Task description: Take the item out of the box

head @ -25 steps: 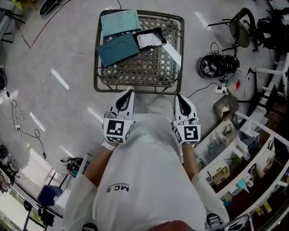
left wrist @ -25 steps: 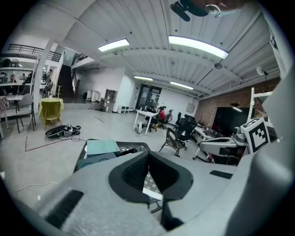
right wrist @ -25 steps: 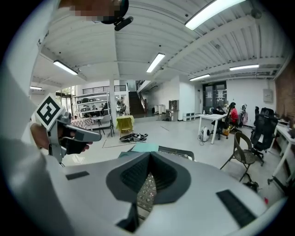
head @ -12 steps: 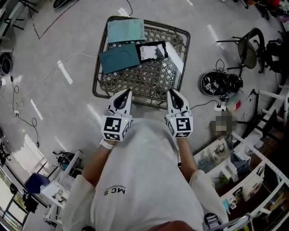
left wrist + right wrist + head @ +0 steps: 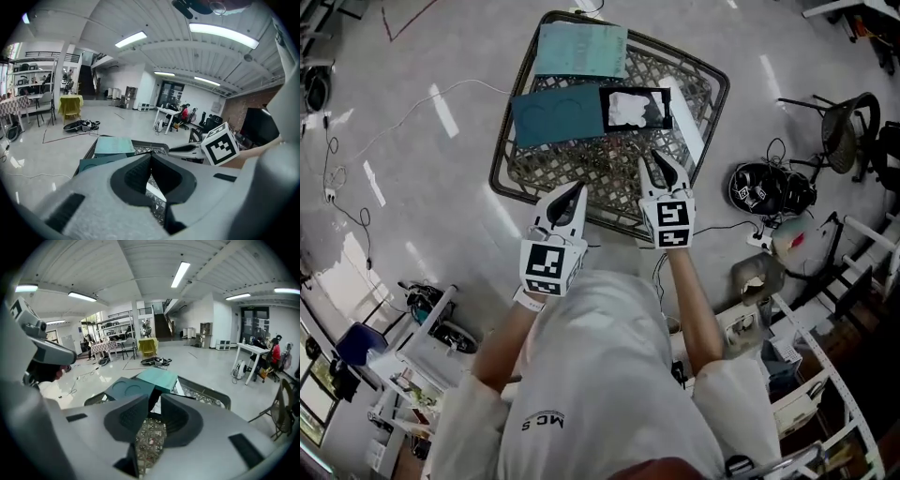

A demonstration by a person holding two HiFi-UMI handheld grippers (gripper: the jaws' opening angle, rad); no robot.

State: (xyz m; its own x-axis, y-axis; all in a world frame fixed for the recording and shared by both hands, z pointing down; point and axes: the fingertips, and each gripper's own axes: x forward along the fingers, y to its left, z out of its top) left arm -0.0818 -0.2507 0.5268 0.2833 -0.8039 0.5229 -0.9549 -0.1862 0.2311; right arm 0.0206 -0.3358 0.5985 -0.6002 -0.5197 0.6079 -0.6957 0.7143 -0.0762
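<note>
A wicker basket (image 5: 511, 173) stands on the floor ahead. In it lie a light teal box (image 5: 581, 50), a dark teal lid with two round dents (image 5: 555, 114), and an open black box (image 5: 661, 97) with a white item (image 5: 628, 106) inside. My right gripper (image 5: 661, 164) hangs over the basket's near part, just short of the black box, jaws a little apart and empty. My left gripper (image 5: 574, 194) sits at the basket's near rim, shut and empty. The right gripper view shows the lid (image 5: 129, 389) and teal box (image 5: 157, 378) past the right gripper (image 5: 154, 401); the left gripper (image 5: 151, 157) has both boxes to its left.
A white strip (image 5: 686, 122) lies along the basket's right side. A black helmet-like object (image 5: 769, 187) and a chair (image 5: 848, 131) stand to the right, cables (image 5: 394, 103) run across the floor at the left. Shelving (image 5: 825, 375) is at lower right, a small cart (image 5: 431, 328) at lower left.
Both grippers have moved forward toward the basket. The right one has gone past the near rim to over the wicker; the left has reached the rim.
</note>
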